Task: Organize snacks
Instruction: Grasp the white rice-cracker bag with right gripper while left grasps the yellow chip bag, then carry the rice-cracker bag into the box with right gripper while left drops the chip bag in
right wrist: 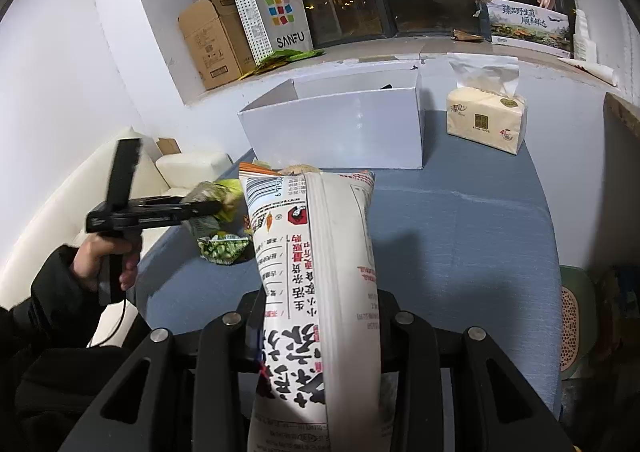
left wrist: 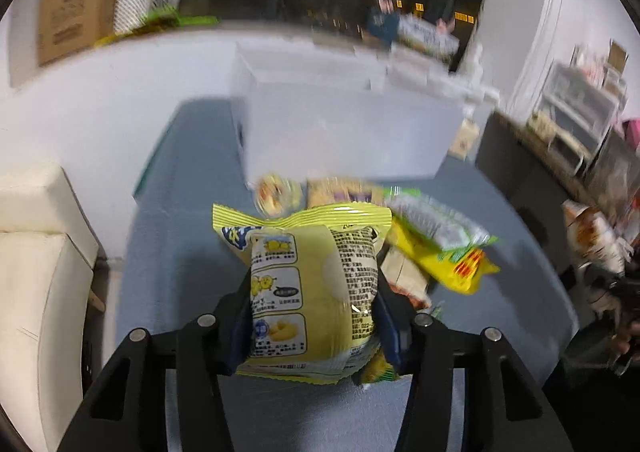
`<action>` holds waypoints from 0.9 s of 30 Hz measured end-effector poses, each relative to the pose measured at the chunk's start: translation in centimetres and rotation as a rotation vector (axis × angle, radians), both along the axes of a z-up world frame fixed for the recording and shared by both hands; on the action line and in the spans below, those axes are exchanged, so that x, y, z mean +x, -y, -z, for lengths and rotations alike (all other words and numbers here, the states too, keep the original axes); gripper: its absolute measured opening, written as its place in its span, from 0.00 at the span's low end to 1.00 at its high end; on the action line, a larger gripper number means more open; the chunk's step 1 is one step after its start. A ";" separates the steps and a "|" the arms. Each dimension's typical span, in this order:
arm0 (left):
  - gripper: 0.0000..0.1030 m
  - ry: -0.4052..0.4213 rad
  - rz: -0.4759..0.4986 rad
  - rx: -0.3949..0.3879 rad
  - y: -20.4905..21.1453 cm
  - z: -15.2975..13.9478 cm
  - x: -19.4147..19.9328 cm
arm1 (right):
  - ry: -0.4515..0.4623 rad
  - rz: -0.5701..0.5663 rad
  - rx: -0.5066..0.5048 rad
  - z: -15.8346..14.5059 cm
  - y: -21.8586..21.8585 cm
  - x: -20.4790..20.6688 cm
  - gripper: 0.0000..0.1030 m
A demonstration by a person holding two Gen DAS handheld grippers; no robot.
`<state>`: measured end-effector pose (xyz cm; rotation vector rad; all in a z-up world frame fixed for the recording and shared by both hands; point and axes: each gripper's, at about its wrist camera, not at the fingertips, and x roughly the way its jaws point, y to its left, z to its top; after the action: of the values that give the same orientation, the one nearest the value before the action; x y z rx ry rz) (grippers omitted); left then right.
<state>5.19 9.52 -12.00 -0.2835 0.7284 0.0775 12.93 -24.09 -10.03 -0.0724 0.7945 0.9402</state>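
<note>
Left wrist view, from left to right: a cream sofa [left wrist: 44, 252] fills the left edge, beside the blue-grey table [left wrist: 180, 252]. At lower centre the left gripper [left wrist: 314, 312] is clenched on a yellow snack bag [left wrist: 304, 284], its pads pressed into both sides; the bag stands upright and hides the fingertips. Behind it at mid frame stands the white box [left wrist: 344, 128], blurred, with a heap of other snack packets [left wrist: 436, 244] lying between bag and box and spilling to the right. The small print and the packets at the back of the heap are too smeared to make out. At the far right edge a white packet [left wrist: 596, 236] is only partly in frame.

Right wrist view, from left to right: a sleeve and hand [right wrist: 100, 264] at the left grip the other tool's handle, whose tip carries a blurred yellow-green bag. Below it a green packet [right wrist: 224, 248] lies on the table. At centre the right gripper [right wrist: 320, 316] is clamped on a tall white snack bag [right wrist: 316, 272], which blocks the lower front of the white box [right wrist: 340, 128] and runs out of the bottom edge. A tissue pack [right wrist: 486, 116] stands right of the box.
</note>
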 end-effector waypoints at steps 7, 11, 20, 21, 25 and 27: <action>0.55 0.174 0.003 -0.052 -0.9 -5.8 -0.8 | 0.008 0.001 0.063 -1.7 -1.5 1.1 0.37; 0.55 0.239 0.026 -0.059 -1.0 -9.0 1.8 | 0.006 0.005 0.134 -4.1 -3.1 3.3 0.37; 0.55 0.259 0.032 -0.046 -2.7 -13.3 13.5 | -0.030 0.102 0.234 -9.0 -9.4 13.9 0.38; 0.55 0.240 0.030 -0.056 -3.2 -13.2 15.1 | -0.025 0.119 0.223 -9.2 -10.2 15.1 0.38; 0.55 0.179 0.003 -0.015 -4.1 -11.9 19.3 | -0.034 0.178 0.163 -8.8 -13.4 19.6 0.38; 0.55 0.147 -0.017 -0.009 -4.6 -10.9 20.8 | -0.044 0.186 0.112 -8.1 -14.8 21.7 0.38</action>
<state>26.02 14.16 -1.14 -0.3011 0.5804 0.0690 34.58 -9.28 -1.89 0.1183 0.7737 0.8100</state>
